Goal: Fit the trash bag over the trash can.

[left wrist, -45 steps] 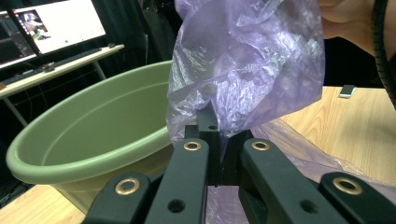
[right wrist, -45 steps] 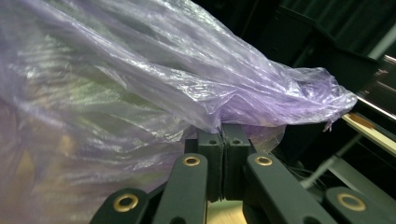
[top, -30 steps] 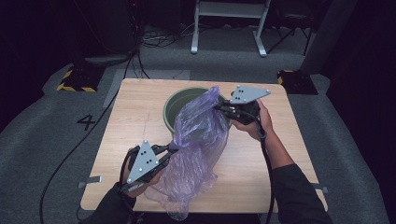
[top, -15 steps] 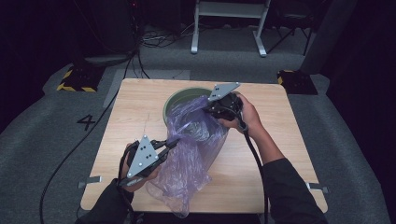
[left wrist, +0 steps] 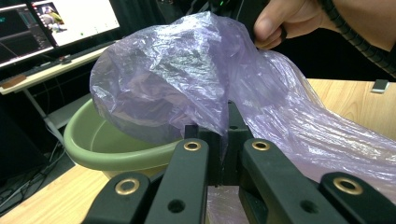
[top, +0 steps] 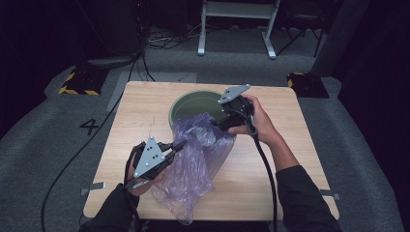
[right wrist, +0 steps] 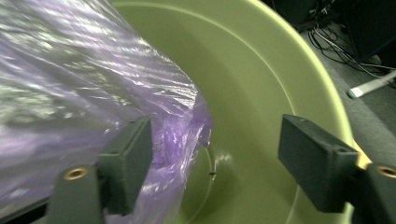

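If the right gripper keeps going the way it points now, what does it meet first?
Most likely the inner wall of the green basin, ahead of the right gripper; the purple bag lies beside its left jaw. Depth is uncertain.

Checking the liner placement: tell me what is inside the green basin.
One end of the purple plastic bag drapes over the near rim into the green basin. The far inner wall is bare; the bottom under the bag is covered.

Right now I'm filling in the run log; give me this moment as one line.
left gripper: shut on purple bag | right gripper: jaws just opened, bag edge loose between them | green basin: bag mouth over rim
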